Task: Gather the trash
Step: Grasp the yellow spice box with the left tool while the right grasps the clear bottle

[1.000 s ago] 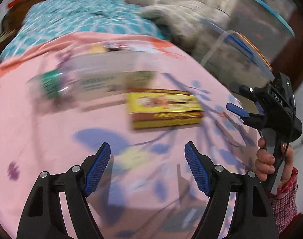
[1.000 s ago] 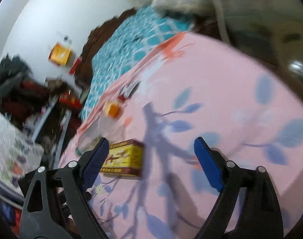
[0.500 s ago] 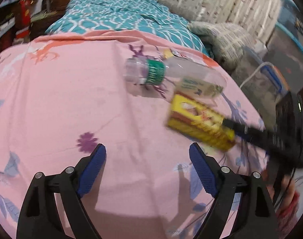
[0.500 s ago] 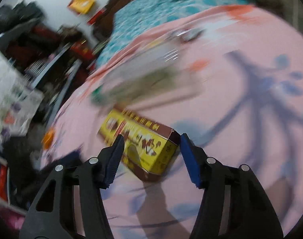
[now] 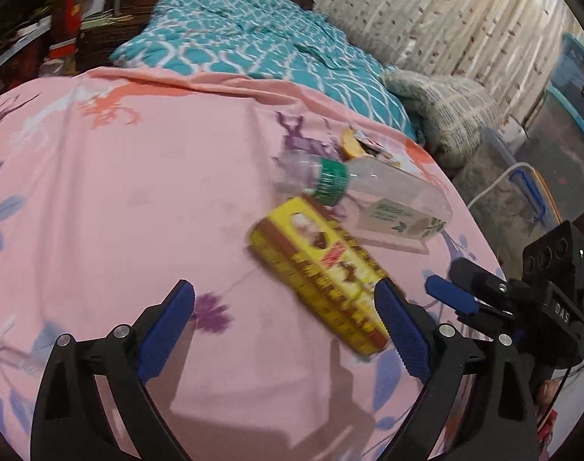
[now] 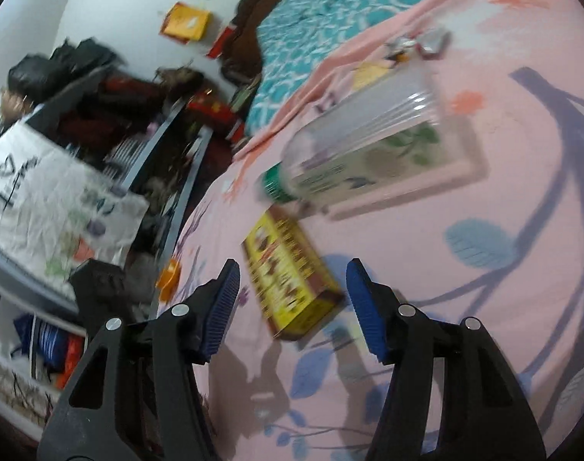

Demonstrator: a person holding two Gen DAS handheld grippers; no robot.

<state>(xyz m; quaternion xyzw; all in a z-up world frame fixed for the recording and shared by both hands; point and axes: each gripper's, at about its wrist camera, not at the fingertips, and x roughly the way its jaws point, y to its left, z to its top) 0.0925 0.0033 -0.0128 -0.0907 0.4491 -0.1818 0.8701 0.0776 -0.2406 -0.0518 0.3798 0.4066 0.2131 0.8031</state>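
A yellow and brown carton lies on the pink floral sheet, with a clear plastic bottle with a green band on its side just behind it. A crumpled snack wrapper lies beyond the bottle. My left gripper hovers over the sheet, its jaws opening and touching nothing; the carton's near end lies by its right finger. My right gripper straddles the carton's near end, jaws half closed, with small gaps beside the pads. The bottle and the wrapper lie farther off.
A teal patterned quilt and a grey pillow lie at the far end of the bed. Plastic storage bins stand past the right edge. Cluttered shelves and a white bag stand beside the bed. A small orange item lies near that edge.
My right gripper swung over to the carton and narrowed its jaws around its end. My left gripper shifted left, so carton and bottle now lie to its right, and its jaws widened.
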